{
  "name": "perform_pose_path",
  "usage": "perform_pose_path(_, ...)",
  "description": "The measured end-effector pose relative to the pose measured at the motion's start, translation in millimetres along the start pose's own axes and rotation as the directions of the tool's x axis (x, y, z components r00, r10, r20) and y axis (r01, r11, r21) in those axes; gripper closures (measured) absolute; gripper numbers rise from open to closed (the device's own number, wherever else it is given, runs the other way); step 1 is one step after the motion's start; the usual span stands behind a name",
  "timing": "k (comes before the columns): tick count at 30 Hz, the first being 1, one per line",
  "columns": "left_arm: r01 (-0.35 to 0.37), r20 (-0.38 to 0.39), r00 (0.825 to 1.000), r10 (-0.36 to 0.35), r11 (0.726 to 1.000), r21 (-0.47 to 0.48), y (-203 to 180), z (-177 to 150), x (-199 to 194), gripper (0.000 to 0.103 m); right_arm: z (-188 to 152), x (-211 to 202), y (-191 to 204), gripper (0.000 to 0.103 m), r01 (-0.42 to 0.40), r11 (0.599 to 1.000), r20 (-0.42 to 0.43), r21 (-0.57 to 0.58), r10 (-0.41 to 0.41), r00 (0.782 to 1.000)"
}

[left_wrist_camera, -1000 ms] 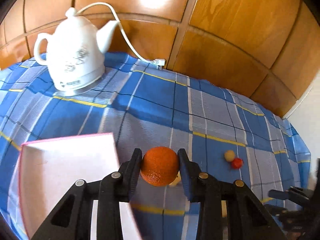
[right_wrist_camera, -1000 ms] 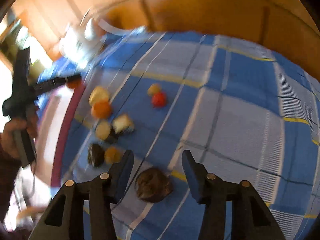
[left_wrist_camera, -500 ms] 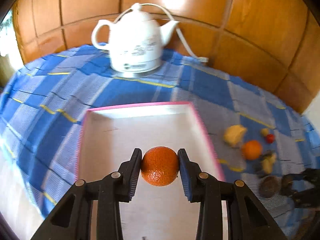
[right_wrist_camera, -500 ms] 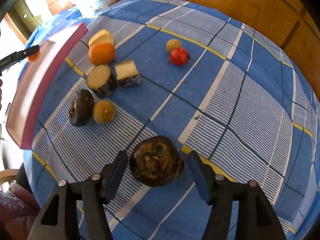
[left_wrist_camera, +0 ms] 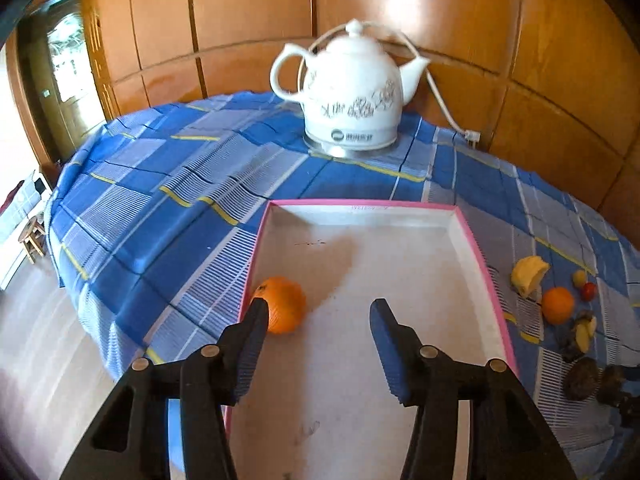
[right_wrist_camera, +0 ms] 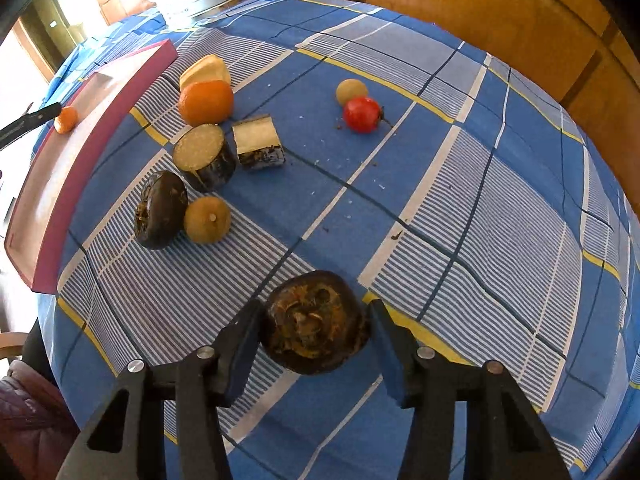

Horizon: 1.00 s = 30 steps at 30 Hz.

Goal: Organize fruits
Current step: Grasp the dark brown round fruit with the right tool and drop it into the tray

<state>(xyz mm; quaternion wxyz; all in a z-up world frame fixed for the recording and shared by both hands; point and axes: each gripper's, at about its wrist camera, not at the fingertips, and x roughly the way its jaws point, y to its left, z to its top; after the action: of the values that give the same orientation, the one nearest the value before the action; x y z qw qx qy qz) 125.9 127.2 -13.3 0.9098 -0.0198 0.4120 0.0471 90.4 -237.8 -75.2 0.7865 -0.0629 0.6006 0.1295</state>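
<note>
My left gripper (left_wrist_camera: 318,312) is open over the white tray with a pink rim (left_wrist_camera: 464,220). A small orange (left_wrist_camera: 284,304) lies in the tray at its left wall, beside my left finger. My right gripper (right_wrist_camera: 314,320) is open around a dark brown round fruit (right_wrist_camera: 314,324) on the blue checked cloth; the fingers stand close on both sides. Further fruits lie by the tray: an orange (right_wrist_camera: 206,102), a yellow wedge (right_wrist_camera: 206,72), two dark cut pieces (right_wrist_camera: 204,158), a dark round fruit (right_wrist_camera: 160,210), a tan ball (right_wrist_camera: 207,219), a red fruit (right_wrist_camera: 362,114).
A white electric kettle (left_wrist_camera: 352,96) with a cord stands at the back of the table near the wooden wall. The table's edge drops off at the left, with floor and a small stool (left_wrist_camera: 32,236) below. The tray also shows in the right wrist view (right_wrist_camera: 80,152).
My left gripper has opened and let the small orange go into the tray, where it now lies at the left wall. My right gripper has closed in around the dark brown fruit.
</note>
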Motion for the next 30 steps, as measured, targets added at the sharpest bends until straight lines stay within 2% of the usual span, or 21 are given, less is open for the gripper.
perform_pose_path(3,0.008,0.037,0.999,-0.008,1.000,-0.006,-3,-6,-22,0.043,0,-1,1,0.049,0.012,1.000,0.007,-0.012,-0.011,1.000)
perform_pose_path(6,0.016,0.070,0.997,-0.015,1.000,-0.016,-7,-14,-42,0.033,-2,-3,7,0.049,0.023,0.999,0.015,-0.022,-0.023,1.000)
perform_pose_path(10,-0.001,0.094,0.996,0.000,1.000,0.009,-13,-24,-57,0.032,-3,-5,10,0.050,0.024,1.000,0.023,-0.018,-0.024,0.999)
perform_pose_path(13,-0.004,0.112,0.994,0.001,1.000,0.026,-17,-29,-66,0.026,-3,-11,11,0.050,0.018,1.000,0.037,-0.004,-0.018,0.999)
perform_pose_path(20,0.004,0.136,0.991,-0.011,0.999,0.049,-19,-36,-79,0.024,3,-49,26,0.050,-0.029,0.999,0.141,0.013,0.027,0.990)
perform_pose_path(24,0.017,0.129,0.991,-0.022,0.999,0.035,-16,-39,-80,0.023,11,-65,55,0.050,-0.066,0.997,0.189,-0.036,0.072,0.979)
perform_pose_path(30,0.034,0.121,0.992,-0.034,0.999,-0.003,-7,-43,-79,0.016,33,-64,114,0.050,-0.195,0.974,0.189,-0.115,0.215,0.958)
